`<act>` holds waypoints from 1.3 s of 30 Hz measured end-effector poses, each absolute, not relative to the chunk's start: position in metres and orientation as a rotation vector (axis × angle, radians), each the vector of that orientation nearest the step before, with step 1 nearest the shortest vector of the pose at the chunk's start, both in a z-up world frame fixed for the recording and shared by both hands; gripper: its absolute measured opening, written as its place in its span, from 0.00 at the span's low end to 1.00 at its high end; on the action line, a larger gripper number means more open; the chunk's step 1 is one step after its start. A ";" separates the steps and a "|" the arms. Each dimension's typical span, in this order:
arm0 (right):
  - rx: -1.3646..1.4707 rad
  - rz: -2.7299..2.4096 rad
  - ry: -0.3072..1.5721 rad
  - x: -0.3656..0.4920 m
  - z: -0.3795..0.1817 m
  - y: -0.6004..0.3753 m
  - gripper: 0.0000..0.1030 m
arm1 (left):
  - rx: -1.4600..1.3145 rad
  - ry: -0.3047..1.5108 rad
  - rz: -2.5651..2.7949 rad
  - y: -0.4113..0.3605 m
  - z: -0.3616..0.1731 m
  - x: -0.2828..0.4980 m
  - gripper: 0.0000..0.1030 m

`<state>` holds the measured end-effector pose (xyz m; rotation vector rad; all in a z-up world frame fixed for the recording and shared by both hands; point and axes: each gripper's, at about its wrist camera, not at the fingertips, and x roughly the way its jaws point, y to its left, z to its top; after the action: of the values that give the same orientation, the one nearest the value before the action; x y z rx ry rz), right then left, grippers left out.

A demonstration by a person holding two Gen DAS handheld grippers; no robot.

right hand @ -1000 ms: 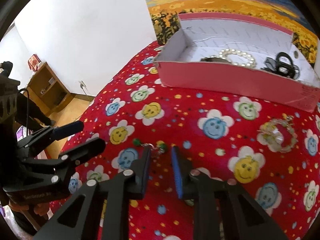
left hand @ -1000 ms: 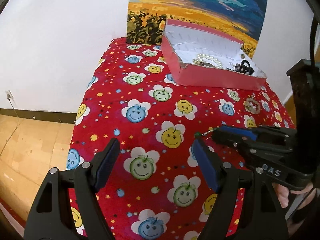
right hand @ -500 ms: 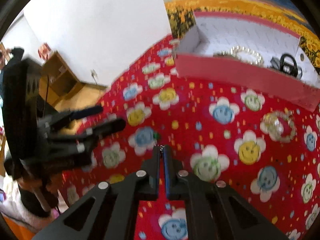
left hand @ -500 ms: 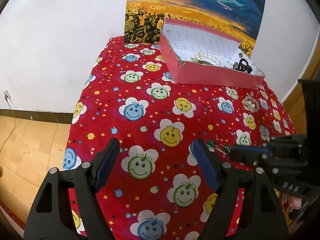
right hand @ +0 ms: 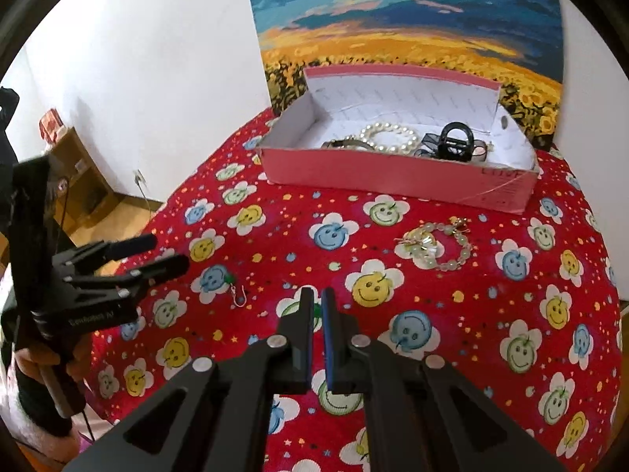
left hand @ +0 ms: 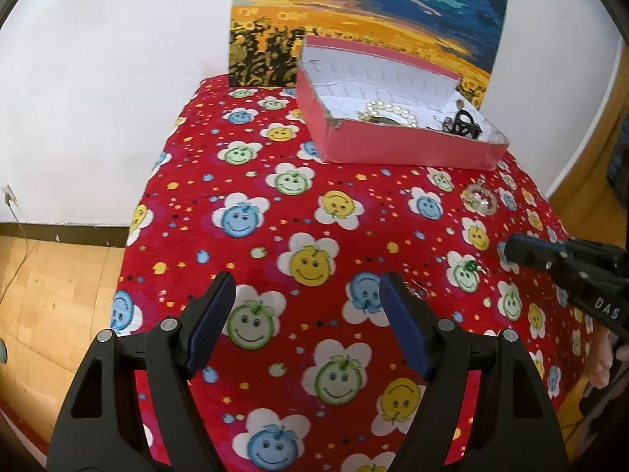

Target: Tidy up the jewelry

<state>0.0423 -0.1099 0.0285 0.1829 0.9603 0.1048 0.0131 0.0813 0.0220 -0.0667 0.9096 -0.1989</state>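
Note:
My right gripper [right hand: 317,295] is shut on a small green-bead earring [left hand: 468,264], which hangs from its tip just above the red smiley cloth [left hand: 275,212]. A second green-bead earring [right hand: 236,290] lies flat on the cloth, just right of my left gripper [right hand: 157,253]. The left gripper [left hand: 306,314] stands open over the cloth with nothing between its fingers. At the back sits the pink box [right hand: 393,177], holding a pearl bracelet [right hand: 389,137] and a black hair clip [right hand: 456,141]. A pale bead bracelet [right hand: 440,246] lies on the cloth in front of the box.
A sunflower painting [left hand: 373,11] leans on the white wall behind the box. The table drops to a wooden floor [left hand: 47,295] on the left. A low wooden shelf [right hand: 74,173] stands by the wall. A hand [left hand: 601,362] holds the right gripper's handle.
The right gripper closed on one earring, lifted it and drew away from the left gripper towards the right. The other earring stayed on the cloth. The left gripper kept still and open.

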 end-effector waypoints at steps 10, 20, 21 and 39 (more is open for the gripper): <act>0.130 0.113 0.952 0.038 0.031 -0.104 0.16 | -0.015 0.903 -0.255 0.054 0.021 0.010 0.71; 0.027 0.105 1.004 0.058 -0.003 -0.088 0.26 | -0.031 0.918 -0.209 0.071 0.021 0.010 0.71; 0.016 0.101 1.005 0.058 -0.006 -0.087 0.26 | -0.034 0.919 -0.207 0.072 0.020 0.010 0.71; 0.171 0.044 0.894 0.026 0.035 -0.137 0.11 | -0.048 0.928 -0.320 0.032 0.015 0.021 0.39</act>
<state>0.0261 -0.1373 0.0352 0.1711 0.8941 0.0443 0.0212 0.0316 0.0154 -0.0478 0.9282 -0.3197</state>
